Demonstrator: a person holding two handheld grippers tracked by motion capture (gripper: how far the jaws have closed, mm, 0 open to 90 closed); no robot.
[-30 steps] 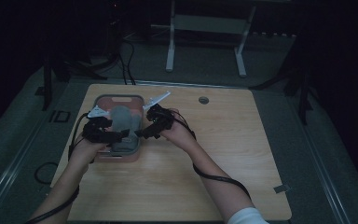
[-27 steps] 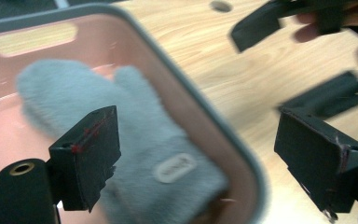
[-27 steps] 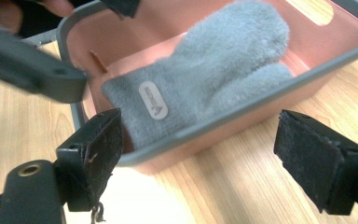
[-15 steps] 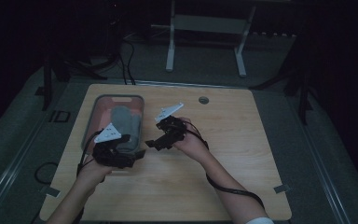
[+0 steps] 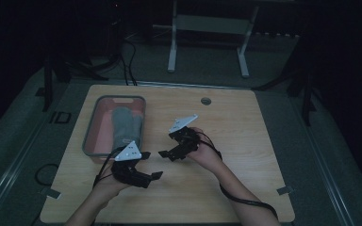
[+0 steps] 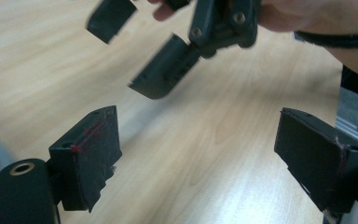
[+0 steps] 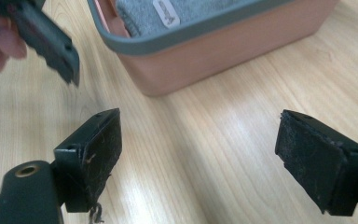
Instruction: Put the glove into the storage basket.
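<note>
A pink bin with a grey rim [image 5: 90, 129] stands at the table's left, and a folded grey cloth [image 5: 125, 125] lies inside it. My left gripper [image 5: 152, 165] hovers just off the bin's near right corner, open and empty. My right gripper [image 5: 167, 146] is beside it near the table's middle, also open and empty, pointing left toward the bin. The left gripper view has its own jaws wide apart [image 6: 198, 158] over bare wood, with the right gripper [image 6: 168, 70] ahead. The right gripper view has open jaws [image 7: 198, 158] facing the bin wall [image 7: 242, 51] and the cloth [image 7: 168, 14].
The wooden table [image 5: 254, 141] has a small round hole [image 5: 206, 100] near its far edge. A white metal stand [image 5: 207, 23] and cables sit on the floor beyond the table. The surroundings are dark.
Both grippers have drawn back out of the bin toward the person and opened. The grey cloth stays lying in the bin.
</note>
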